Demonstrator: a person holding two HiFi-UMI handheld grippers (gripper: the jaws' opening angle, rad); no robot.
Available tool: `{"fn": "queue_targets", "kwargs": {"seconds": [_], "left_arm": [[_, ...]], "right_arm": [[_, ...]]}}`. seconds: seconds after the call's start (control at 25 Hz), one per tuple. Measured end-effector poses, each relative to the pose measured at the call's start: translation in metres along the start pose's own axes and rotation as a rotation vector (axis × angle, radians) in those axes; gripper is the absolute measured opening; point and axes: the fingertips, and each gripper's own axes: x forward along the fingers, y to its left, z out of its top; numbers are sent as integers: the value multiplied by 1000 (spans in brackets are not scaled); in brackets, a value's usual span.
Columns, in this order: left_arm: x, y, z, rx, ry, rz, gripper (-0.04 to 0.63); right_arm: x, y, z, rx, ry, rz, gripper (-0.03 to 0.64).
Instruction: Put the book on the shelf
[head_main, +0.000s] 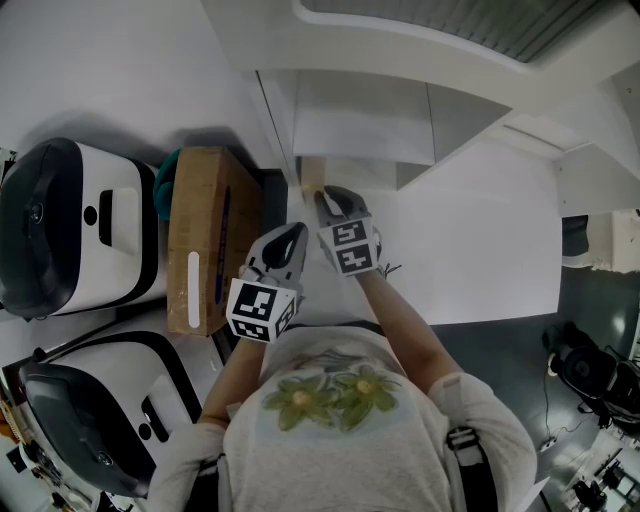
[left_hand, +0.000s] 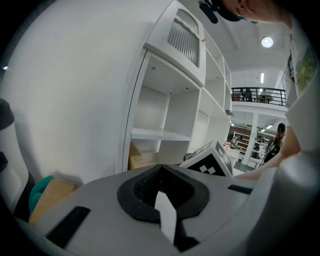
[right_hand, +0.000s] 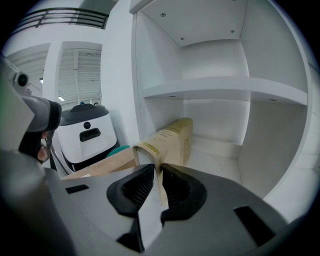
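Right gripper (right_hand: 159, 169) is clamped on the thin near edge of the tan book (right_hand: 172, 137). The book leans tilted inside the white shelf (right_hand: 225, 89), in the compartment under the middle board, at the centre of the right gripper view. In the head view the right forearm stretches up the frame from the torso to the shelf opening. Left gripper (left_hand: 161, 167) is held just below and left of it (jaws pressed together, nothing between them), its arm bent close to the body. A cardboard box (head_main: 205, 235) lies centre left.
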Motion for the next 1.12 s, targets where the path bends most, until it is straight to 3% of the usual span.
{"fn": "queue_targets", "kwargs": {"seconds": [1.12], "left_arm": [[2,1,-1,-10,3,5,28]], "right_arm": [[25,-12,15,20,13,12,75]]}}
